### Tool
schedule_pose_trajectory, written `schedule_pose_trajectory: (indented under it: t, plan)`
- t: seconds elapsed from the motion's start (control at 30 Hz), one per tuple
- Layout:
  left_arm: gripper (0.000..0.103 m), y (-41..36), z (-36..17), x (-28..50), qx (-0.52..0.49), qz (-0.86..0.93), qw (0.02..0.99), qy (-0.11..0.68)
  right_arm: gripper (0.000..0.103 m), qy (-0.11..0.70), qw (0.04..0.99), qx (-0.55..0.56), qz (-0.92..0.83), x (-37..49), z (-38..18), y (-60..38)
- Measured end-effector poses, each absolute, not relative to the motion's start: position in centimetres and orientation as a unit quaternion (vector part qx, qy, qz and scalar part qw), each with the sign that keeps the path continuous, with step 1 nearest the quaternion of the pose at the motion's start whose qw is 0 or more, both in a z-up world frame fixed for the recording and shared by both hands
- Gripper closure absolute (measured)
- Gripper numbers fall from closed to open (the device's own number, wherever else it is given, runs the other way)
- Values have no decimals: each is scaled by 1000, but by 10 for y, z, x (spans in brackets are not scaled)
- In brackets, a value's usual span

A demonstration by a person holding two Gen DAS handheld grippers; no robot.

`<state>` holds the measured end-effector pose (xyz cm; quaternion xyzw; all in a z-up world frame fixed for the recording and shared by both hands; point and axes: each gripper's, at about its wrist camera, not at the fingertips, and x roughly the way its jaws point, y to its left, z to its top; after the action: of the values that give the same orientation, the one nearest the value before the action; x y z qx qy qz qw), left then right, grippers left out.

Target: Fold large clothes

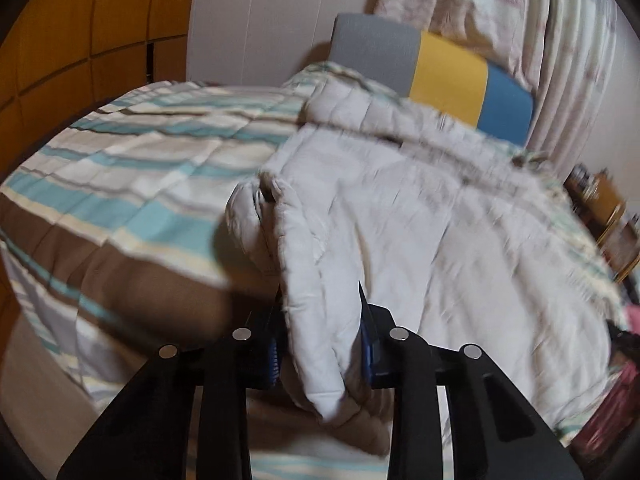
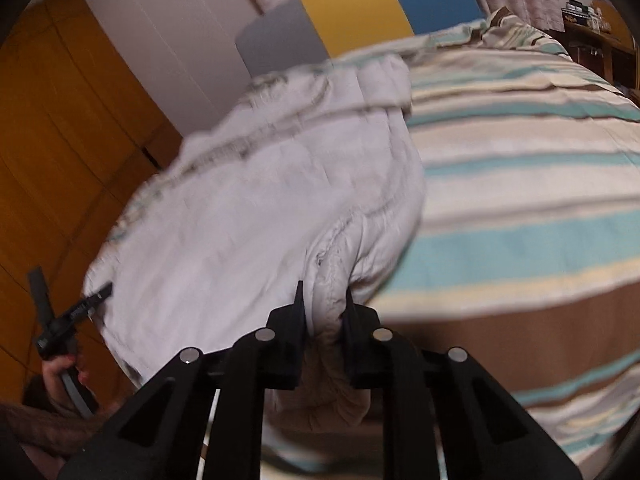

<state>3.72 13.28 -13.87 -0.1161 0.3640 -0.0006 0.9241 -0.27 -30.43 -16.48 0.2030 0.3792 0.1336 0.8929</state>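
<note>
A white quilted garment [image 1: 420, 220] lies spread on a bed covered by a striped bedspread [image 1: 132, 168] of teal, cream and brown bands. Its long axis runs from the near edge of the bed toward the far headboard [image 1: 432, 64], which has grey, yellow and blue panels; the far end of the garment bunches into a thick roll just in front of that headboard.

The left gripper [image 1: 320, 344] is closed down on a thick fold at the garment's near left edge, with the padded cloth squeezed between its blue-lined pads and hanging below them. The right gripper [image 2: 324, 312] pinches a gathered fold at the garment's near right edge, its jaws narrow with cloth pressed between them.

The left wrist view shows the garment stretching off to the right, the bare bedspread on the left, and a pale patterned curtain [image 1: 520, 40] behind the headboard, with wooden furniture at the far right. The right wrist view shows the reverse: the garment [image 2: 260, 200] fills the left, the bedspread [image 2: 520, 184] the right. Only this view shows the person's hand [image 2: 60, 372] gripping the other gripper's handle at the lower left, and an orange wooden wardrobe [image 2: 60, 140] behind it. Both views are blurred.
</note>
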Motion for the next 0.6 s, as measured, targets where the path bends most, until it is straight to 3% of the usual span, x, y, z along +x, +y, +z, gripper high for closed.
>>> schedule_pose_trajectory:
  t: [0.33, 0.6]
  plan:
    - [74, 129, -73, 105, -129, -39, 945, 299, 89, 307, 911, 238, 138, 64, -114, -314]
    - [74, 134, -62, 181, -167, -53, 933, 313, 89, 306, 901, 277, 129, 132, -109, -325]
